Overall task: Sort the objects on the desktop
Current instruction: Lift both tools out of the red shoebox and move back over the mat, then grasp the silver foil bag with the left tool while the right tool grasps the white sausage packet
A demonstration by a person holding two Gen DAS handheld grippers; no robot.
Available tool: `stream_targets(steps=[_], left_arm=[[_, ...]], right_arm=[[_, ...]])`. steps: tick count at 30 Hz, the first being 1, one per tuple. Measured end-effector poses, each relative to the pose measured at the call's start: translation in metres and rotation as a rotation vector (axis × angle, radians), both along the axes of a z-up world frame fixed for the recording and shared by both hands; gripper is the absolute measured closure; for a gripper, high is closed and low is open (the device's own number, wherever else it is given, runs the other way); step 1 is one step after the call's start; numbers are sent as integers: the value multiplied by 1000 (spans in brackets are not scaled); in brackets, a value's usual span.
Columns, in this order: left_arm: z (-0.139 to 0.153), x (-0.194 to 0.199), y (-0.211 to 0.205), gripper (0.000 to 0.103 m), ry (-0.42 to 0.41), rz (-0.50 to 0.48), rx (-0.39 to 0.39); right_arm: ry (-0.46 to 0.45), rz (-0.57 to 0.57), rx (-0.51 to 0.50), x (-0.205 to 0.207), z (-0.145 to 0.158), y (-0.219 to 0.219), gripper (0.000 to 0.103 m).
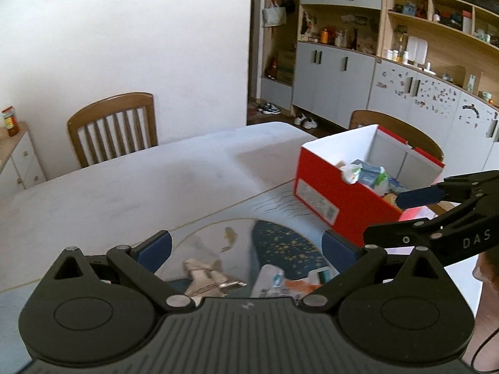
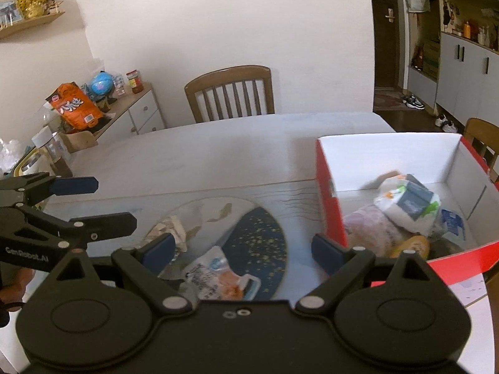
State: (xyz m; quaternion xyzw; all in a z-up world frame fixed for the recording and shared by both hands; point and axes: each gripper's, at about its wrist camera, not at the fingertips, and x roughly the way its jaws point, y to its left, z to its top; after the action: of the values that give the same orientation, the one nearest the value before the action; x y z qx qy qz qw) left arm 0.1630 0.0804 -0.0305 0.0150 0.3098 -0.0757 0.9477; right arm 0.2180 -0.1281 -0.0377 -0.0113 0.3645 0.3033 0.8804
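Observation:
A white and orange snack packet (image 1: 280, 282) (image 2: 215, 277) and a crumpled silver wrapper (image 1: 202, 275) (image 2: 170, 230) lie on a patterned mat (image 1: 280, 243) (image 2: 259, 233) with a blue starry disc. Right of the mat stands an open red box (image 1: 343, 199) (image 2: 330, 205), holding several packets (image 2: 405, 202). My left gripper (image 1: 246, 252) (image 2: 103, 202) hovers open over the two items, with nothing between its fingers. My right gripper (image 2: 243, 251) (image 1: 402, 215) is open too and holds nothing, above the white packet and near the box's front corner.
The white table (image 1: 140, 187) stretches away behind the mat. Two wooden chairs (image 1: 115, 127) (image 1: 402, 131) stand at its far side. A low cabinet (image 2: 137, 115) with snack bags and jars is at the left, and wall shelving (image 1: 389, 62) at the back right.

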Motion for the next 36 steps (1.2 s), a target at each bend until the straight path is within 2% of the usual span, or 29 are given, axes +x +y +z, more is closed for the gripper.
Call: stream_targets(steps=[4,15,30,36], left_arm=[[-6,-8,12,0,-14,12,26],[-33,-19,41,0,28,21,33],[-72,19,49,0,103,17,32],[-85,34,48,0,127,3,45]], right_arm=[[0,11,-9,-4,-2,12,8],[8,47,-44,-9,-12,34,9],[43,119,-170,0,-57,57,11],[44,191,-230,7,-73,67,13]])
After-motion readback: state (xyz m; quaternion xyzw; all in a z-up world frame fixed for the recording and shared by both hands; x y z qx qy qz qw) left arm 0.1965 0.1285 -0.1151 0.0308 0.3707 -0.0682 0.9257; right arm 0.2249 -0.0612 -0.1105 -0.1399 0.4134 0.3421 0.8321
